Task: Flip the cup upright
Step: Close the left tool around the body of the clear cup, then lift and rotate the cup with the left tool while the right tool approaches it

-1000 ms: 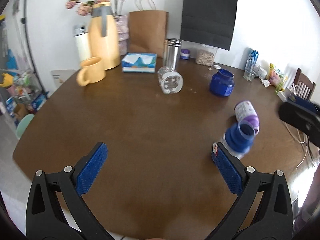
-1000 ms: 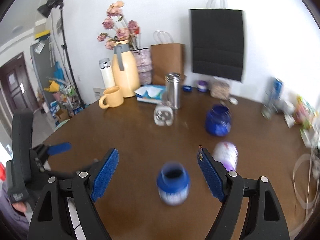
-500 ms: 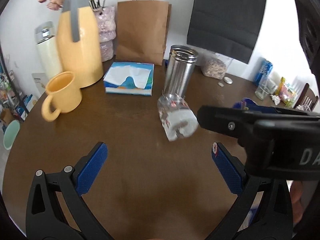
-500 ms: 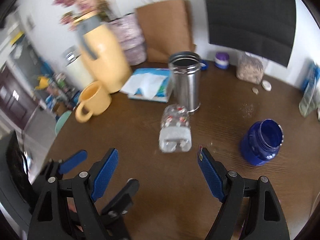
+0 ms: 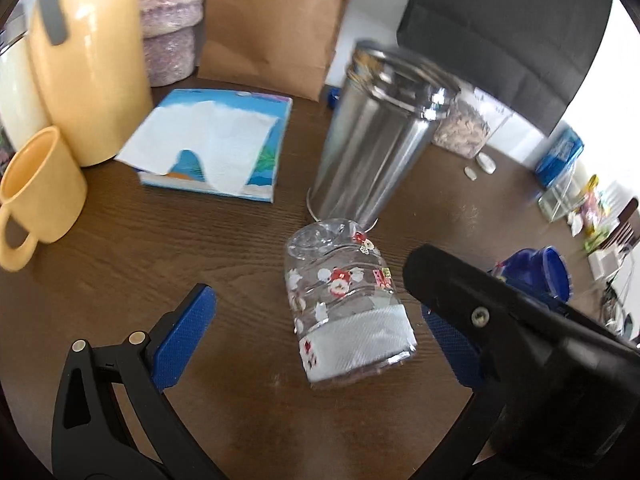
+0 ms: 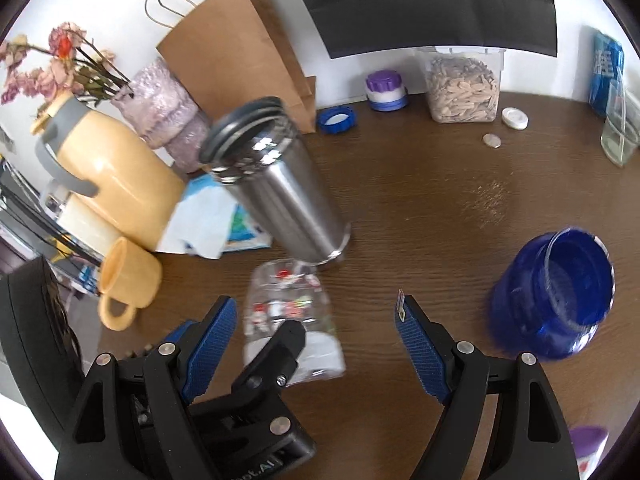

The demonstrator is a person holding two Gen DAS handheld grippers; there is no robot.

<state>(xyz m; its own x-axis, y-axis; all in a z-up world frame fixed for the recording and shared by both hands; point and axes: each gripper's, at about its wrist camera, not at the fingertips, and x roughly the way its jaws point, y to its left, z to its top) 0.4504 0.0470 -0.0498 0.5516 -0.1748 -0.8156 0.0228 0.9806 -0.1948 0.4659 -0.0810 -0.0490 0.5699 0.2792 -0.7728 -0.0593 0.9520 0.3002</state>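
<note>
The cup (image 5: 344, 304) is clear glass with small red and white decals and a white band near its mouth. It lies on its side on the brown table (image 5: 160, 240), base toward the steel tumbler (image 5: 372, 152) and mouth toward me. My left gripper (image 5: 320, 340) is open, with the cup between its blue pads and no contact visible. The right gripper's black finger (image 5: 448, 280) crosses in front of the left gripper's right pad. In the right wrist view the cup (image 6: 288, 300) sits just ahead of my open right gripper (image 6: 314, 352), left of its centre line. The left gripper's finger (image 6: 280, 356) overlaps the cup's mouth.
The steel tumbler (image 6: 276, 192) stands almost against the cup's base. A yellow mug (image 5: 40, 192), yellow jug (image 5: 88, 60) and tissue pack (image 5: 216, 148) are to the left. A blue glass jar (image 6: 556, 296) stands to the right. Paper bags and a snack container (image 6: 460, 88) line the wall.
Both grippers have moved forward across the table to the lying glass cup. It has gone from far off to sitting between the left gripper's fingers. Both stay open.
</note>
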